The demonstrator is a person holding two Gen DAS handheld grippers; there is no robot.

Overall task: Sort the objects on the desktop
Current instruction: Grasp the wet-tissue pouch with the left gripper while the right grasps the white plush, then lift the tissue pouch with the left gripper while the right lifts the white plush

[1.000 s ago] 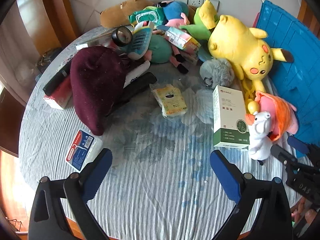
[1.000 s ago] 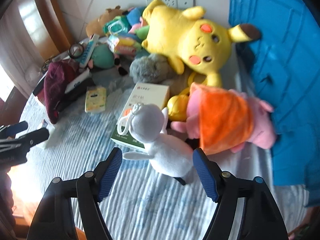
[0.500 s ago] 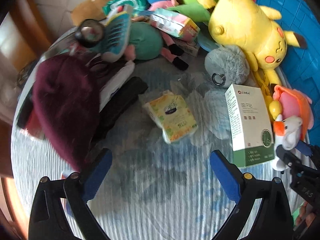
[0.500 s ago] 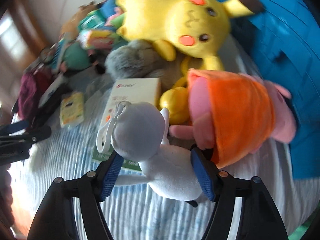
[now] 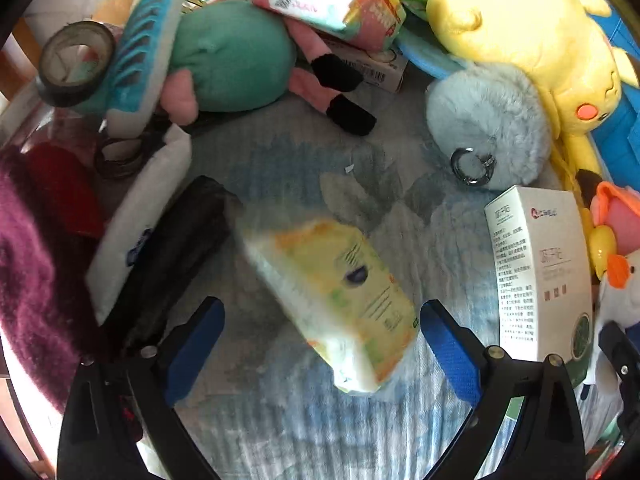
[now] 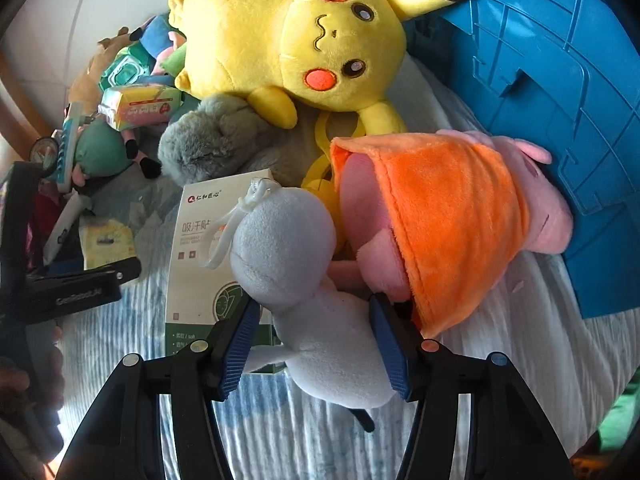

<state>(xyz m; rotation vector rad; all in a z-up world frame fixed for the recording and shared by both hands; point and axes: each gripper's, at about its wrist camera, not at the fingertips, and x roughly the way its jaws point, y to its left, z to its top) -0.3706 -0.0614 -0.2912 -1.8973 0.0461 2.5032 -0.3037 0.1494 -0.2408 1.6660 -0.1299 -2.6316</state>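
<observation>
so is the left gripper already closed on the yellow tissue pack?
No. The left gripper is wide open, its blue fingers flanking the yellow tissue pack without touching it.

Two tissue packs [image 5: 344, 304] [image 5: 328, 0], one white-and-green box [image 5: 540, 276], one tape roll [image 5: 74, 62] — plush toys heaped, count unclear

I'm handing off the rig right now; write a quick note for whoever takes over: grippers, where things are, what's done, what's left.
Left gripper: open, empty, its fingers on either side of the yellow tissue pack lying on the tablecloth.
Right gripper: open, its fingers around the white plush goose, not clamped yet.
The goose lies partly on the white-green box, beside the pink-orange plush.
Blue crate: at the right, behind the plush toys.
Done: nothing visibly sorted.
Left: grasp both, then clear the pile.
</observation>
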